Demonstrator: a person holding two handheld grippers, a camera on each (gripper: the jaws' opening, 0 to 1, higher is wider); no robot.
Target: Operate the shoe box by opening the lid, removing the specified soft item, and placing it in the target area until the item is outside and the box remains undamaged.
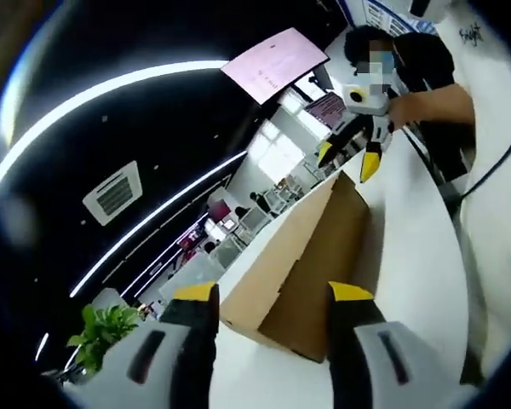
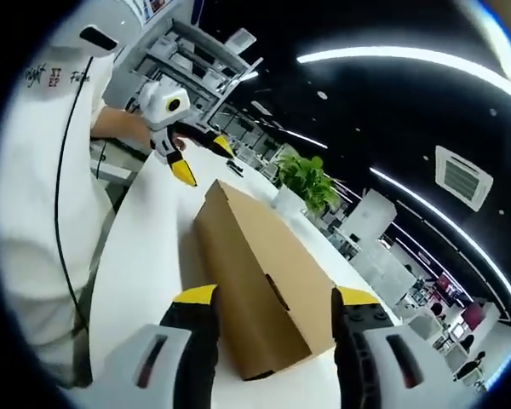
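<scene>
Both grippers, left [image 1: 268,294] and right [image 2: 268,298], sit open at opposite ends of my closed shoe box [image 2: 255,273]; next I lift the lid.

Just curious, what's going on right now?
Both grippers open, left and right, at opposite ends of the box. Lid closed. Nothing in the way.

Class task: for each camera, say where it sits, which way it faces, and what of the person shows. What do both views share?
Left gripper view: on the left gripper, facing along the cardboard shoe box toward the right gripper; forearm shows.
Right gripper view: on the right gripper, facing the left gripper; white shirt shows.
Shared: closed box, white table.
</scene>
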